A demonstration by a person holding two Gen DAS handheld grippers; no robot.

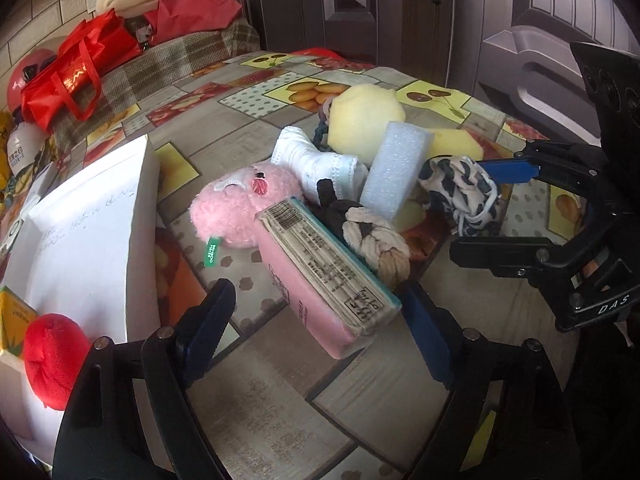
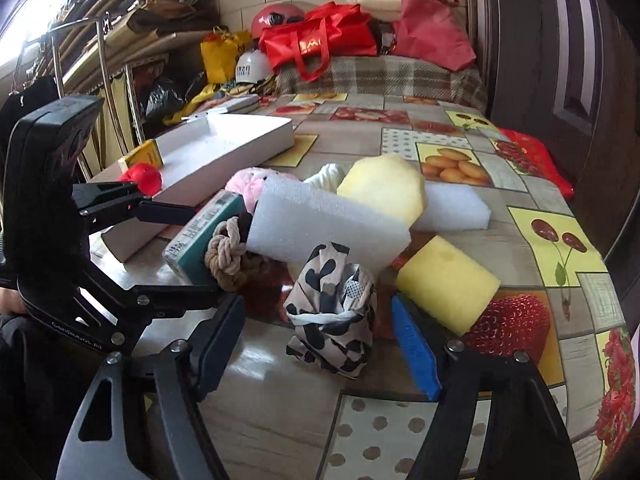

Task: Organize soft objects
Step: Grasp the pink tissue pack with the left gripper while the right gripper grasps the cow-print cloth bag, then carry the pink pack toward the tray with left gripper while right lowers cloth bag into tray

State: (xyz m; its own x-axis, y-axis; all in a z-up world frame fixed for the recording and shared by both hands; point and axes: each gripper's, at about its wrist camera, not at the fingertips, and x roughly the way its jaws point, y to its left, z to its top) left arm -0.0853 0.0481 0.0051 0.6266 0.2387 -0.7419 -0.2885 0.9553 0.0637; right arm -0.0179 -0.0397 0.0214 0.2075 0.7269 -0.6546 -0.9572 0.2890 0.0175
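Progress assessment: the white tray serves as my reference landmark, and I judge the task to be at an early stage. Inside the tray, at its near end, sit a red plush ball and a yellow carton, touching each other; the rest of the tray floor is bare. Everything else remains in one pile to the right of the tray on the fruit-print tablecloth. Nearest the tray lies the pink plush toy, just beside its right wall. Right of that lies the pink wrapped pack, then a beige knotted rope touching the pack, a white sock behind them, a white foam block leaning upright, and a round yellow sponge farther back. Farthest from the tray are the black-and-white patterned cloth and a rectangular yellow sponge. My left gripper is spread wide and empty, with the near end of the pink wrapped pack between its fingers but not touched. My right gripper is likewise spread wide and empty, its fingers flanking the patterned cloth without contact. Legible markings: "DAS" on the right gripper body as seen from the left wrist view; "GenRobot.AI" on the left gripper body as seen from the right wrist view. The green tag on the pink plush toy, the barcode label on the pack and the handwriting inside the tray are too small or blurred to read.
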